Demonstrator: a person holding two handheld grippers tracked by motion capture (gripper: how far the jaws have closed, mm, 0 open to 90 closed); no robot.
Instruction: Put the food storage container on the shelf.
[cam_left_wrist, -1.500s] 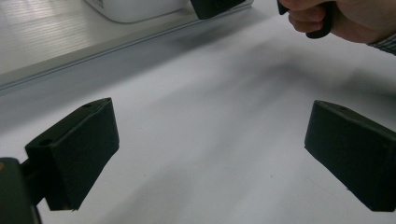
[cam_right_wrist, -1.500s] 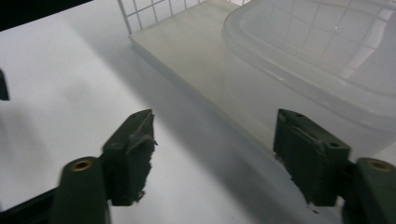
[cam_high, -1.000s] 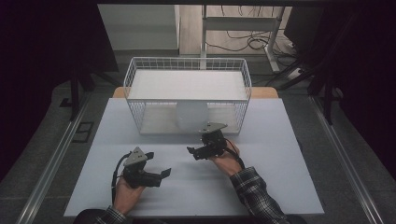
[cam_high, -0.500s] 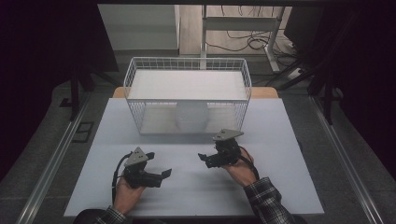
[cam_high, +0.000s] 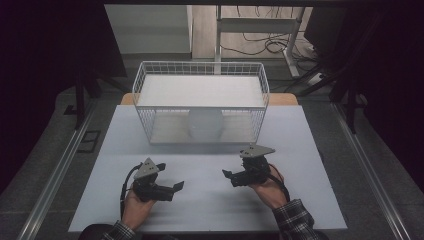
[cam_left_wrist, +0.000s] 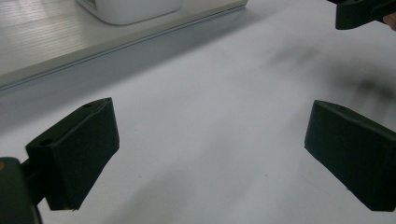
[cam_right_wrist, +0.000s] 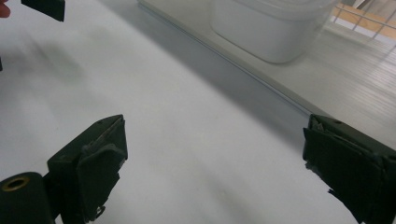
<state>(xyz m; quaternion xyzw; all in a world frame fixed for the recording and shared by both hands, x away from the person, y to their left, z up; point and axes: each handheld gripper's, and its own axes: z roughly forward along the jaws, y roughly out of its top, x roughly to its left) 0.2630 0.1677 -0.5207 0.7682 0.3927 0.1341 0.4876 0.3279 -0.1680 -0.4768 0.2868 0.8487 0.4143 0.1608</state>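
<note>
- The table (cam_high: 210, 200) is seen from the high view as a pale, flat sheet on which everything rests; its near half is bare apart from the two grippers.
- A white wire basket (cam_high: 145, 100) is stood at the far middle of the table, open at the top and made of thin mesh walls.
- A white tub (cam_high: 205, 124) is set inside the basket, against its near wall and roughly at its middle. The tub's rounded lower corner is also caught in the left gripper view (cam_left_wrist: 135, 8) and in the right gripper view (cam_right_wrist: 271, 32).
- The tub is judged to be light, stiff, smooth plastic, so some slip under the pads is to be expected. It would best be taken from above across its rim, since the mesh bars any approach from the side.
- The right gripper (cam_high: 228, 176) is held low over the table, right of centre and well short of the basket; its jaws are spread wide and nothing is held between them.
- The left gripper (cam_high: 177, 187) is held to the left and nearer the table's front edge, with its jaws likewise spread wide and empty.
</note>
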